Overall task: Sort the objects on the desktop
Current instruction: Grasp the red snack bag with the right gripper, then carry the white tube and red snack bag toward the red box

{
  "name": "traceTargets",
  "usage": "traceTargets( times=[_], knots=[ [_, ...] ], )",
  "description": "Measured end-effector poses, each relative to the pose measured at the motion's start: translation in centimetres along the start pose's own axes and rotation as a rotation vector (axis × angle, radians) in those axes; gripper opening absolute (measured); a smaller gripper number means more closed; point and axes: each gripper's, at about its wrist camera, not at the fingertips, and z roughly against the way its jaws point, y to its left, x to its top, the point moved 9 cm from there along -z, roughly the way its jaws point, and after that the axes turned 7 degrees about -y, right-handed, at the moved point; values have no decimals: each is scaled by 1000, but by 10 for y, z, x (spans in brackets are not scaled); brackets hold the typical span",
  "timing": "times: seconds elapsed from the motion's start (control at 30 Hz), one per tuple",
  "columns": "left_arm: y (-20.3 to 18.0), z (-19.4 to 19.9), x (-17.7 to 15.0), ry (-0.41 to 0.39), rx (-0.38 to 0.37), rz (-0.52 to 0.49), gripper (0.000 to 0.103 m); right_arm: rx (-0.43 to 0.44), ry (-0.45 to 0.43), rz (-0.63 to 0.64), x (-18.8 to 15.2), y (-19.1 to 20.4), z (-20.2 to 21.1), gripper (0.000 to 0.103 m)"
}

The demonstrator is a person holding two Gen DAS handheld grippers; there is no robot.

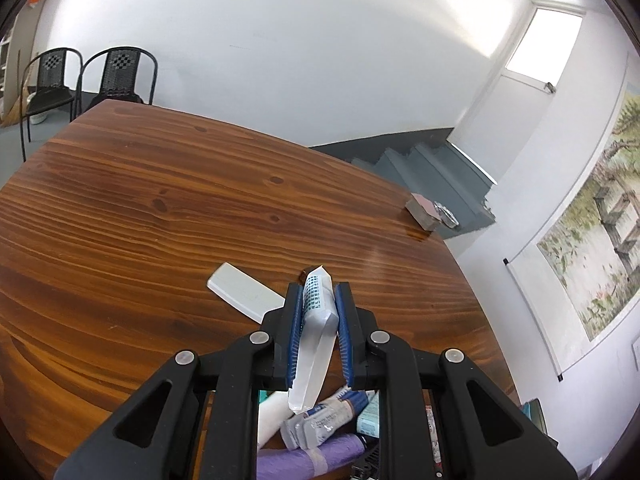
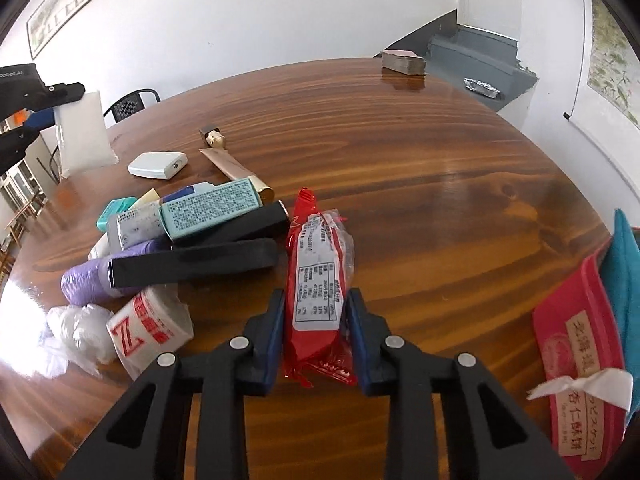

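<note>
Sorting is at an early stage. The left tool (image 1: 318, 312) is clamped on one white packet (image 1: 316, 332), held above the counter (image 1: 140, 208). The right tool (image 2: 316, 332) grips one red snack packet (image 2: 320, 280) lying on the counter beside the pile (image 2: 180, 232). Roughly ten items are unsorted there, among them two black bars, one purple roll and one teal box; one red pouch (image 2: 576, 372) lies apart.

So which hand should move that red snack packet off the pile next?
Right. Its tool already straddles the red snack packet, pads at its sides, while the left tool is full, clamped on a white packet.
</note>
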Motion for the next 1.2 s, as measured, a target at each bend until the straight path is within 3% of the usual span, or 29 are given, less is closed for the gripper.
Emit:
traceTargets(
  times=[0.33,0.57,0.73,1.0,1.2],
  knots=[
    [-32,15,-7,-9,-65,-61,18,4,-147,-78,8,-17,59,31],
    [-60,27,-16,-5,-122,-102,18,-74,-271,-100,14,-39,116,31],
    [-81,36,-28,6,-164,-129,18,-164,-334,-151,8,-77,156,31],
    [-129,53,-58,36,-246,-194,18,-293,-367,-239,-17,-138,194,31],
    [-176,62,-86,76,-320,-232,18,-325,-374,-302,-34,-172,209,31]
  ],
)
